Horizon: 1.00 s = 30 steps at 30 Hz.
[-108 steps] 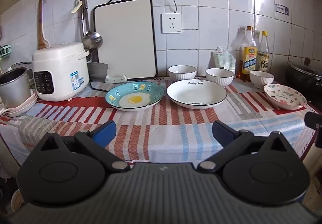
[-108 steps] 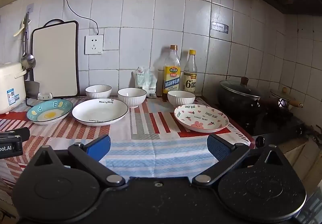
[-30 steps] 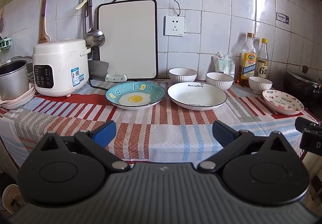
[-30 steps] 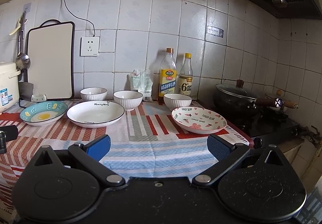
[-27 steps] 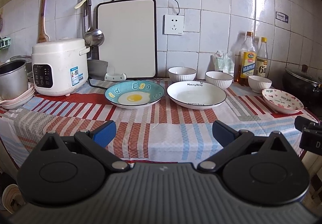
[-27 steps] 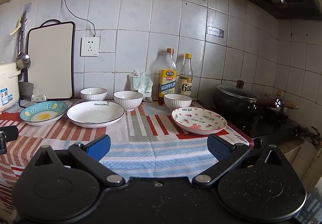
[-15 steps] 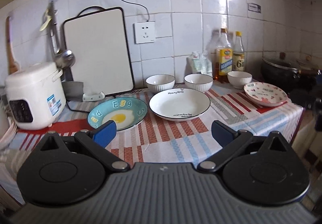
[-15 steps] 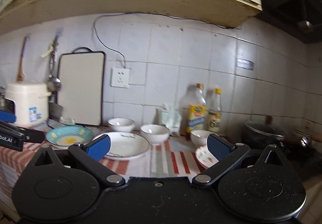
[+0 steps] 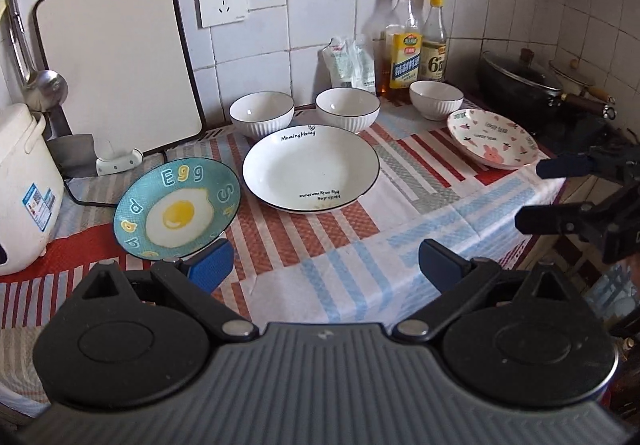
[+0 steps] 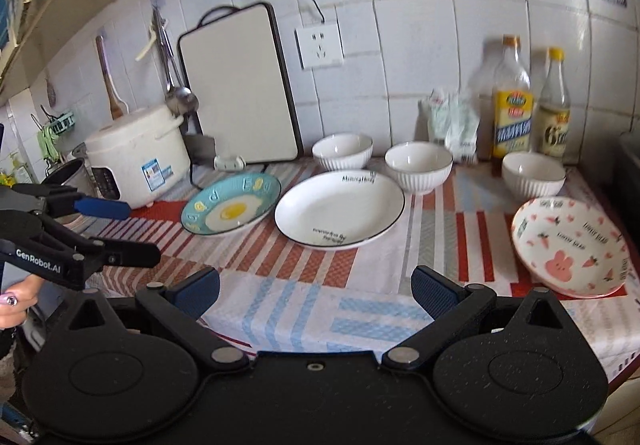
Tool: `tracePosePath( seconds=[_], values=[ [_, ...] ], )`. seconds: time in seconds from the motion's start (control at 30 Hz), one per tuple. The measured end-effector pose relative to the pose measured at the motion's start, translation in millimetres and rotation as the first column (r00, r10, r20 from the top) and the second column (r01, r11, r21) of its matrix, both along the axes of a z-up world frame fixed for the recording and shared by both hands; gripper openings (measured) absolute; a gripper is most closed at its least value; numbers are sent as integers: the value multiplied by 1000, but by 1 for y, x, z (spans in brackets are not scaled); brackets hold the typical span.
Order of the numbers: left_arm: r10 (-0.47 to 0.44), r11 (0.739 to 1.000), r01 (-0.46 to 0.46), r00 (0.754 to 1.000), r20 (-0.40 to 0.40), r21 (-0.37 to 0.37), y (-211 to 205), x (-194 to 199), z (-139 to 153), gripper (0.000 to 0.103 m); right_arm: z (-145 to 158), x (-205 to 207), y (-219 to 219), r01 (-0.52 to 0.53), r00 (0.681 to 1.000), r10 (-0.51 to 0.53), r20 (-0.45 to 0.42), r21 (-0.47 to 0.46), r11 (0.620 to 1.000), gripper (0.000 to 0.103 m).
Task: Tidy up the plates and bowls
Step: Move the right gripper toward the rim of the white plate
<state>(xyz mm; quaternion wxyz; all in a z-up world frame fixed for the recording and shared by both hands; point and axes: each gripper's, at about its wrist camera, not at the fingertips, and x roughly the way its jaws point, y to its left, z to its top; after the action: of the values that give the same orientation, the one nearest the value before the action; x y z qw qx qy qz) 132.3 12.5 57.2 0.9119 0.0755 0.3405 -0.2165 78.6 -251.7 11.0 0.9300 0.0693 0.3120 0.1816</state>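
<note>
On the striped tablecloth lie a blue egg plate [image 9: 178,208] [image 10: 231,208], a large white plate [image 9: 311,168] [image 10: 340,208] and a pink rabbit plate [image 9: 491,138] [image 10: 570,245]. Three white ribbed bowls stand behind them: left [image 9: 262,113] [image 10: 342,151], middle [image 9: 347,109] [image 10: 418,166], right [image 9: 436,99] [image 10: 533,175]. My left gripper [image 9: 324,263] is open and empty, above the table's front, its left finger close to the egg plate's near rim. My right gripper [image 10: 315,291] is open and empty above the front edge, left of the rabbit plate.
A rice cooker [image 9: 22,181] [image 10: 138,157] stands at the left, a cutting board [image 9: 116,57] [image 10: 240,85] leans on the tiled wall. Two bottles [image 9: 416,45] [image 10: 530,105] and a packet stand at the back. A black wok [image 9: 520,81] sits on the stove at the right.
Both grippers have risen, moved closer to the table and tilted down, so the dishes are seen from above. Both stay open and empty. No dish has moved.
</note>
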Motion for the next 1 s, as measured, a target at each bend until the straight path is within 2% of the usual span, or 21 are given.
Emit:
tracePosePath(
  seconds=[0.17, 0.27, 0.4, 0.43, 0.5, 0.6, 0.73, 0.83, 0.93, 1.0],
  values=[
    [-6, 999, 10, 997, -72, 47, -10, 48, -10, 93, -10, 38, -4, -29, 996, 27, -86, -23, 999, 99],
    [9, 997, 1, 991, -130, 72, -16, 74, -20, 91, -10, 55, -2, -42, 995, 37, -96, -48, 998, 98],
    [21, 996, -5, 986, -168, 92, -24, 97, -35, 89, -10, 75, -1, -55, 993, 48, -108, -57, 997, 98],
    [26, 996, -10, 982, -187, 86, -24, 103, -39, 87, -10, 80, 0, -55, 993, 49, -112, -57, 997, 98],
    [16, 999, -4, 967, -253, 47, -24, 115, -48, 76, -13, 91, 0, -58, 991, 51, -124, -54, 997, 98],
    [20, 1000, -22, 937, -350, -2, -24, 132, -62, 71, -17, 108, -2, -55, 988, 47, -145, -46, 997, 98],
    [48, 999, -41, 934, -355, 27, -31, 148, -75, 71, -23, 130, -7, -68, 979, 64, -195, -10, 998, 98],
    [58, 998, -61, 941, -334, 3, -31, 160, -82, 71, -30, 145, -9, -63, 975, 61, -215, -5, 998, 98],
    [95, 992, -118, 925, -368, -43, -26, 172, -91, 71, -40, 164, -13, -47, 969, 48, -244, 11, 999, 97],
    [115, 990, -139, 917, -382, -37, -27, 180, -96, 68, -47, 177, -16, -41, 965, 45, -258, 23, 999, 93]
  ],
)
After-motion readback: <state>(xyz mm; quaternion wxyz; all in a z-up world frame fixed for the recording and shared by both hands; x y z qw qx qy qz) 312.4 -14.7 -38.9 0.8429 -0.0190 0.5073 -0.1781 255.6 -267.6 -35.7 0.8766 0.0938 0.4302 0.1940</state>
